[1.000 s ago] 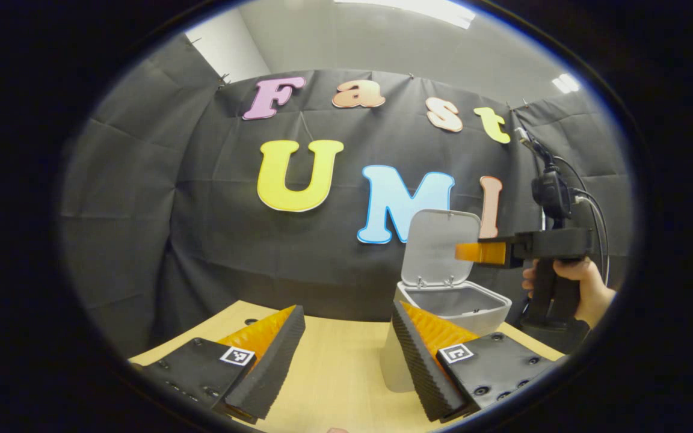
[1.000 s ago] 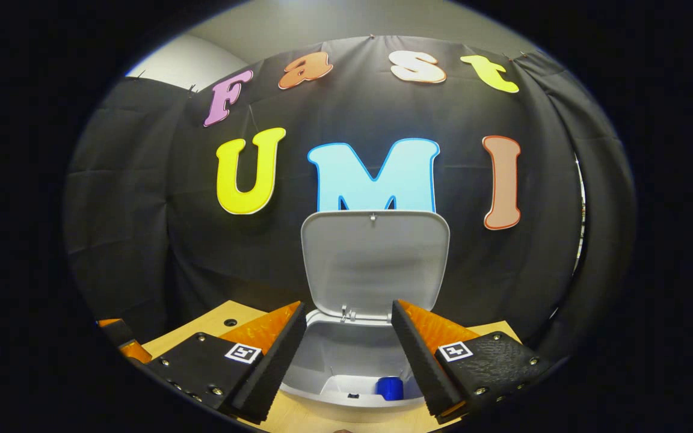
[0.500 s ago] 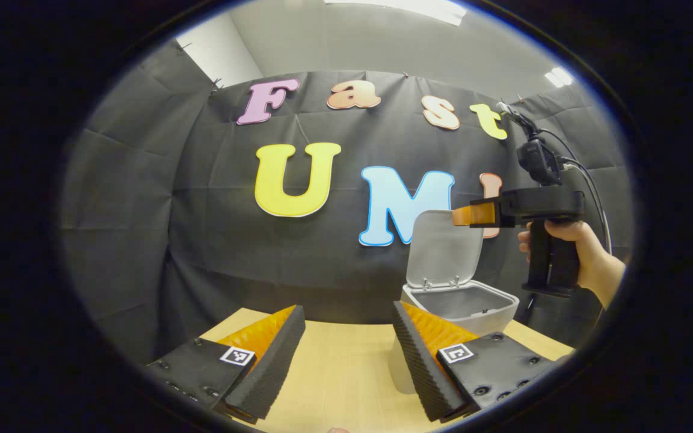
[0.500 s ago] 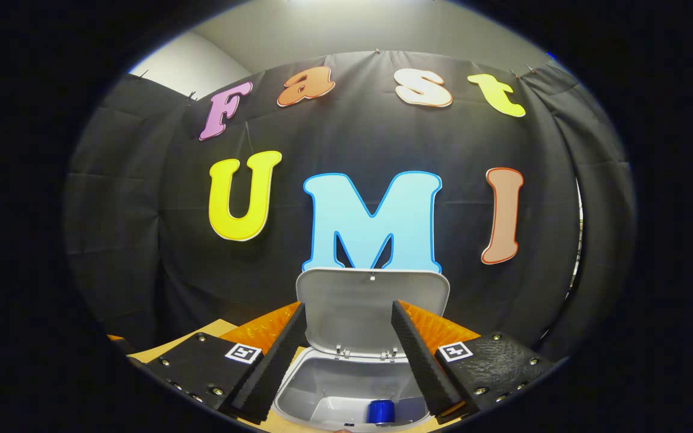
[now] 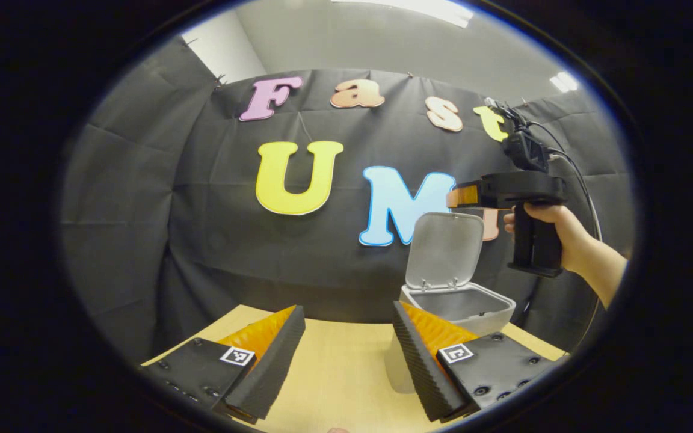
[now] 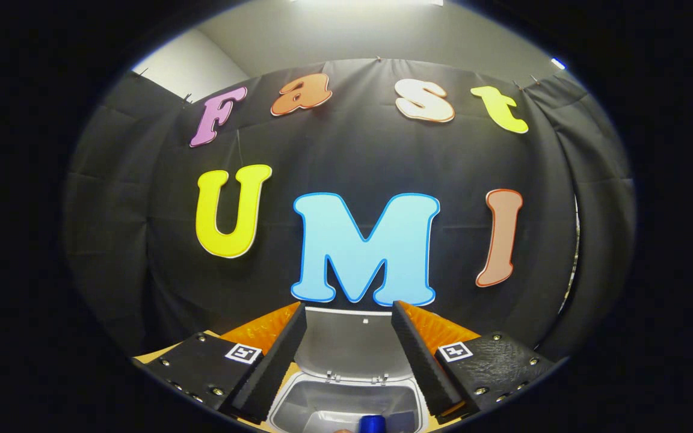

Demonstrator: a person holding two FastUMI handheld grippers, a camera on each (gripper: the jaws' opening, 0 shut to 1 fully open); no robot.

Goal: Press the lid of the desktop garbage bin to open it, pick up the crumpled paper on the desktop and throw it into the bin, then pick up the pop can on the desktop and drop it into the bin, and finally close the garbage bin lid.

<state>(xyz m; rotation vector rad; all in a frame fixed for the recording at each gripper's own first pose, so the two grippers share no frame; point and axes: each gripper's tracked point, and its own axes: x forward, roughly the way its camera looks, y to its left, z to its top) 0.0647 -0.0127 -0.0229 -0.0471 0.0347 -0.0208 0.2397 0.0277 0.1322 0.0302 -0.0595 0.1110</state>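
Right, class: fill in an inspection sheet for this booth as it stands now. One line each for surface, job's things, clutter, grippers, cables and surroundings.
Surface: light wooden desktop, bare where visible.
Job's things: white plastic desktop garbage bin stands at the desk's far right, its hinged lid raised upright; a blue pop can lies inside the bin; crumpled paper not made out.
Clutter: nothing seen.
Grippers: left gripper low over the desk, fingers apart, empty; right gripper, held by a hand, above the lid's top edge, fingers apart, empty.
Cables: black cables trail from the right gripper's rear.
Surroundings: black cloth wall, grey ceiling with lights.
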